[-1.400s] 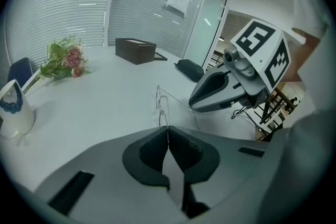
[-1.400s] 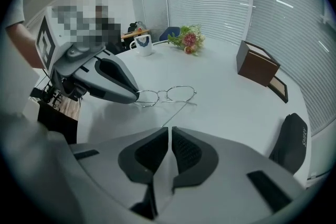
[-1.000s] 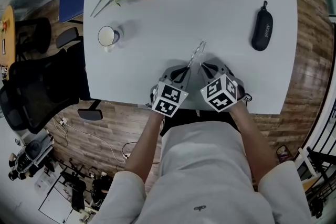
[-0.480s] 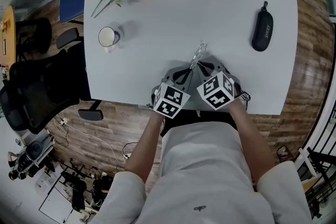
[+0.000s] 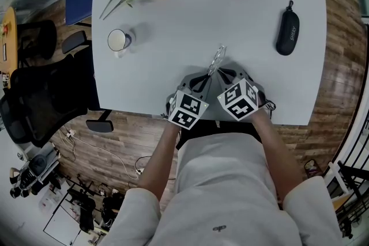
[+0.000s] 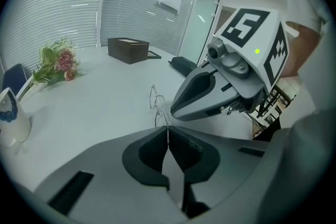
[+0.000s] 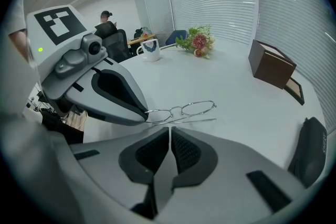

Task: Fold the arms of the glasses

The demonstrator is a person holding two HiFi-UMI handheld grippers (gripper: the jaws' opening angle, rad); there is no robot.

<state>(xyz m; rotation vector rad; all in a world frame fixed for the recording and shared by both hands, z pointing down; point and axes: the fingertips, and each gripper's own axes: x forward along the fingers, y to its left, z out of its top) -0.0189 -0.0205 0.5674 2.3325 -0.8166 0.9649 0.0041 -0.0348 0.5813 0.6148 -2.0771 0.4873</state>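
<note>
Here, the left gripper (image 6: 168, 132) pinches 1 thin arm of the glasses (image 5: 217, 59), near the 6 o'clock edge of the table (image 5: 230, 14). The right gripper (image 7: 170, 131) is pressed together, with the frame at its 12 o'clock.

Thin wire glasses (image 5: 217, 59) — near table (image 5: 173, 8) edge

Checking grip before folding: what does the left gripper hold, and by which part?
The left gripper pinches the glasses by the thin wire at one end of the frame.
</note>
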